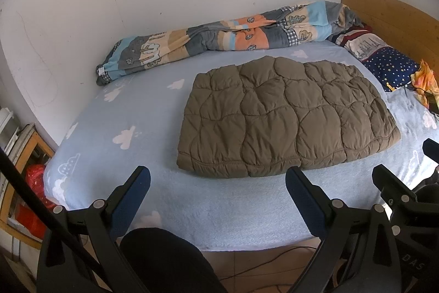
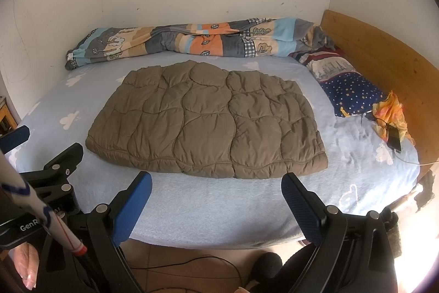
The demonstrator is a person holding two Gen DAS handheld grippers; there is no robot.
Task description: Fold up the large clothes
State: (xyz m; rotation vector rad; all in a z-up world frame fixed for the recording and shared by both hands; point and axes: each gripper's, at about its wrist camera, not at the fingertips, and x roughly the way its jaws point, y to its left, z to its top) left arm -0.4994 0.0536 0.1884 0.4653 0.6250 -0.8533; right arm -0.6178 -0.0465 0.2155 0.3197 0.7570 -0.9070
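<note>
**Both tools held wide at the bed's near edge, quilted jacket ahead**

The bed [image 1: 115, 114], covered by a pale blue sheet printed with white clouds, fills the space ahead of both tools. On it lies the olive-brown quilted puffer garment [image 1: 285, 114], folded into a broad flat rectangle, its near hem just beyond the fingertips of each tool. Beyond the garment, along the white wall, a rumpled patchwork blanket in orange, blue and grey [image 2: 192, 41] stretches across the bed. Ahead and to the right sit a navy star-print pillow [image 2: 354, 92] against the curved wooden headboard [image 2: 384, 56], then a crumpled orange-yellow cloth [image 2: 392, 111] and a dark phone [image 2: 395, 140] with a cable, well apart from the garment.

The left tool [image 1: 218, 181] hovers level over the near edge of the bed, its blue-padded fingers spread wide and holding nothing. The right tool [image 2: 216, 187] is posed the same way just beside it, fingers wide and empty; neither touches the garment. Nothing lies between the tools and the hem.
</note>
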